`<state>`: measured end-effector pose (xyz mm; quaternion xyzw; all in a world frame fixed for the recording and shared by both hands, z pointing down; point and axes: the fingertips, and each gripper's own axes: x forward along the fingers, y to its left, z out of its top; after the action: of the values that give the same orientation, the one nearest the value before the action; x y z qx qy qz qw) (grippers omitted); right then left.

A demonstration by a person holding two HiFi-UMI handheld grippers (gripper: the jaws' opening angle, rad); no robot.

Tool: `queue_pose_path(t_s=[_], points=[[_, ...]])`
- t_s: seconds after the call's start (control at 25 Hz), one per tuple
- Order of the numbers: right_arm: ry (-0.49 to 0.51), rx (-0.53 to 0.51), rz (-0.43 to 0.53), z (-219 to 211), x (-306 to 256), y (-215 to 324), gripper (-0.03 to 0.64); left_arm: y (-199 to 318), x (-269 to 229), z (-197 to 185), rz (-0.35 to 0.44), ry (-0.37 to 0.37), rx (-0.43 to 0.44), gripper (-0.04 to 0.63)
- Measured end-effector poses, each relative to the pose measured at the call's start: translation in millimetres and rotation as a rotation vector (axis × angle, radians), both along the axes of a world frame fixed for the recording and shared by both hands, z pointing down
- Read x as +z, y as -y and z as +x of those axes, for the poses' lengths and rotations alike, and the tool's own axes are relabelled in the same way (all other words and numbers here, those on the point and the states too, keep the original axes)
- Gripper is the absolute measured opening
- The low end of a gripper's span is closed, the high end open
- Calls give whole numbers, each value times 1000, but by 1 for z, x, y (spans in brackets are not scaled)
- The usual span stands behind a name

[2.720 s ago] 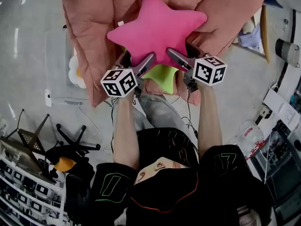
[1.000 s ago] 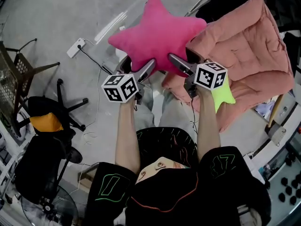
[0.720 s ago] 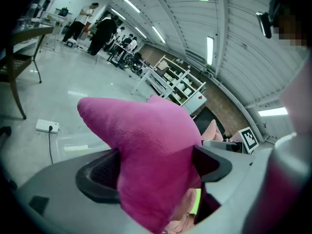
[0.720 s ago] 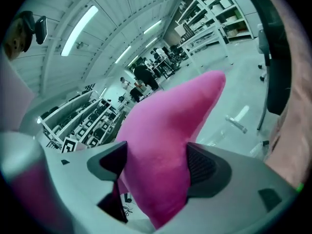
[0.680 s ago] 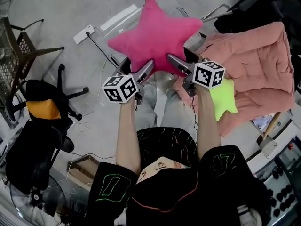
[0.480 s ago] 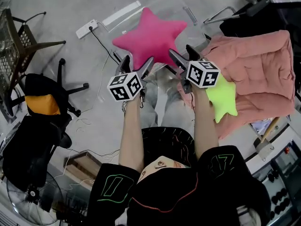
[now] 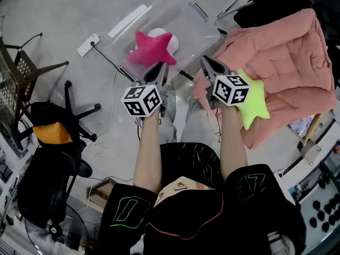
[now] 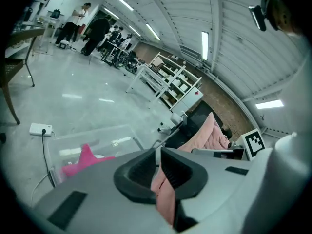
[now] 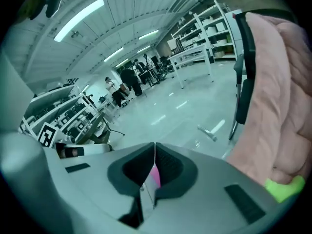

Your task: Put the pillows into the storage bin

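The pink star pillow (image 7: 151, 48) lies inside the clear storage bin (image 7: 194, 30), on top of a white pillow (image 7: 162, 34). My left gripper (image 7: 159, 68) hovers just this side of the bin; its jaws are closing, almost together, with nothing between them. My right gripper (image 7: 206, 61) is level with it, shut and empty. A yellow-green star pillow (image 7: 254, 104) rests on the pink quilted chair (image 7: 287, 52) to the right. In the left gripper view, the left gripper (image 8: 157, 152) faces the bin (image 8: 97, 140) and the pink star (image 8: 83, 160). In the right gripper view, the right gripper (image 9: 155, 147) has the yellow-green pillow (image 9: 285, 186) at lower right.
A black office chair with an orange patch (image 7: 50, 134) and a wire chair (image 7: 21, 68) stand at the left. A white power strip (image 7: 87, 44) and its cable lie on the floor beside the bin. People stand far off in the left gripper view (image 8: 92, 28).
The pink star pillow has left both grippers and dropped into the bin. Both grippers went from wide to shut and pulled back slightly.
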<state>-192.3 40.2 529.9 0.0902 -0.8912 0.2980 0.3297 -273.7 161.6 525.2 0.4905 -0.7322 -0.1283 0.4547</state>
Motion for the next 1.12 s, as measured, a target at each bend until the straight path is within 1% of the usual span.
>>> queue_pose_path(t_s=[0.04,0.08,0.2,0.36,0.48,0.68,0.92,1.0,1.12], points=[[8,14,-6,7,-1,6,4,10,-1,6,5,-2,24,7],[17,33,-9,15,-3,11,3,20,-1,14,11,-6,51,-8],[40,92,-7,50,-7,26,3,47,-4,48,31,-14,142,-8],[45,162,-7,101,-13,52,3,86,-12,97,55,-31,233,-8],[40,245,-5,138,-17,75,3,115,-13,130,53,-38,319,-6],[20,356,8,202,-14,106,3,154,-11,188,48,-47,440,-6],[-22,483,12,278,-1,133,3,192,4,257,16,-76,573,-6],[-21,540,13,308,4,137,3,202,13,284,-6,-80,641,-6],[-44,622,6,354,19,144,3,216,30,329,-44,-59,761,-6]])
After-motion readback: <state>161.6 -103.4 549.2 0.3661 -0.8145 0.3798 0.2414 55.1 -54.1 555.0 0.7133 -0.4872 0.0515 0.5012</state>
